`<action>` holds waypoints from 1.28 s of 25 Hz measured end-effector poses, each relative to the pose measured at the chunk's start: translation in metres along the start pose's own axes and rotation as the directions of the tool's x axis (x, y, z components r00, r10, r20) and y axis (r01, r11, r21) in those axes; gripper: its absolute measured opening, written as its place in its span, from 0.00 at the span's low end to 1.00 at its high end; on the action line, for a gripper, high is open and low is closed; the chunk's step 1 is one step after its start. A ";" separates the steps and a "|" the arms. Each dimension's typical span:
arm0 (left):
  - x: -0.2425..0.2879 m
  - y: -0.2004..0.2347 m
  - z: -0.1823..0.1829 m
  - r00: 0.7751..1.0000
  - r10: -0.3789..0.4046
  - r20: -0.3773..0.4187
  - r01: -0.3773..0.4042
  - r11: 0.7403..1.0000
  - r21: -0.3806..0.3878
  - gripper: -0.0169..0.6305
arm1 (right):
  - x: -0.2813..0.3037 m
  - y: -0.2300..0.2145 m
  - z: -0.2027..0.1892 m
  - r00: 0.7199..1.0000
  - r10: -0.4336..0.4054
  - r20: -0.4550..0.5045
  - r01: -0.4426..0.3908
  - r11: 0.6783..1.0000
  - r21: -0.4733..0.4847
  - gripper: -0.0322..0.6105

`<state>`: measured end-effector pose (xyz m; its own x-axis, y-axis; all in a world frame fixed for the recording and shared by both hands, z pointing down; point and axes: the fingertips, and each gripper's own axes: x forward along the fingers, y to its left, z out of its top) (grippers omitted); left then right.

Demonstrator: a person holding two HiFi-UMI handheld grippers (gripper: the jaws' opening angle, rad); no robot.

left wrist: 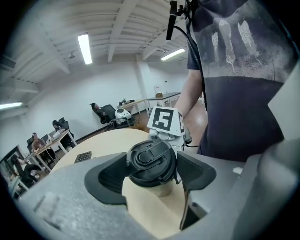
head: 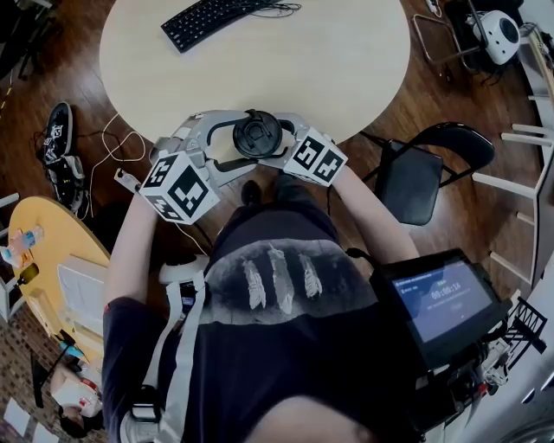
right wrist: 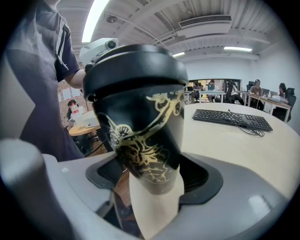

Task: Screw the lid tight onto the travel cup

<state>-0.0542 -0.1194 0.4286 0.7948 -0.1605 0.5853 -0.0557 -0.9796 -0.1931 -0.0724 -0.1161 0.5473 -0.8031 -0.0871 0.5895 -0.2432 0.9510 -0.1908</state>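
Note:
The travel cup [right wrist: 147, 136], black with a gold pattern, stands at the near edge of the round table [head: 346, 52]. Its black lid [head: 258, 134] sits on top. My left gripper [head: 237, 144] comes from the left, and its jaws are shut on the lid [left wrist: 152, 160], one pad against each side. My right gripper [head: 280, 144] comes from the right and is shut on the cup's body, low down. In the right gripper view the lid [right wrist: 136, 65] looks level on the rim. The cup's base is hidden behind my right gripper [right wrist: 154, 180].
A black keyboard [head: 216, 17] with its cable lies at the table's far side. A black chair [head: 424, 169] stands to the right, and a tablet screen [head: 446, 298] is mounted near my right hip. A small yellow table [head: 43, 251] and shoes [head: 56, 138] are on the left.

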 end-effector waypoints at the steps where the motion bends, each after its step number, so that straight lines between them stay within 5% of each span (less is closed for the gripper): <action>1: 0.001 0.000 0.001 1.000 0.017 0.010 -0.017 1.000 -0.020 0.55 | 0.000 0.000 0.000 1.000 0.001 0.001 -0.001 1.000 0.001 0.63; 9: 0.007 0.003 0.008 0.986 0.164 0.015 -0.161 0.978 -0.131 0.55 | -0.001 -0.006 -0.003 1.000 -0.021 0.014 0.021 1.000 0.006 0.63; 13: -0.008 0.007 0.008 0.989 0.145 0.021 -0.144 0.988 -0.065 0.57 | -0.001 -0.006 -0.005 1.000 -0.021 0.014 0.020 1.000 0.015 0.63; 22: -0.006 0.011 -0.009 0.999 -0.053 0.012 0.054 0.995 -0.081 0.57 | 0.000 -0.007 -0.004 1.000 -0.020 0.017 0.020 0.999 0.032 0.63; 32: -0.005 0.011 -0.009 0.990 0.058 0.132 -0.030 0.977 -0.209 0.56 | 0.002 -0.006 -0.010 0.999 -0.032 -0.010 0.032 0.999 0.029 0.63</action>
<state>-0.0642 -0.1299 0.4305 0.8629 -0.2002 0.4641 -0.2047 -0.9780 -0.0414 -0.0673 -0.1193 0.5574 -0.7893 -0.1143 0.6033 -0.2844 0.9388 -0.1943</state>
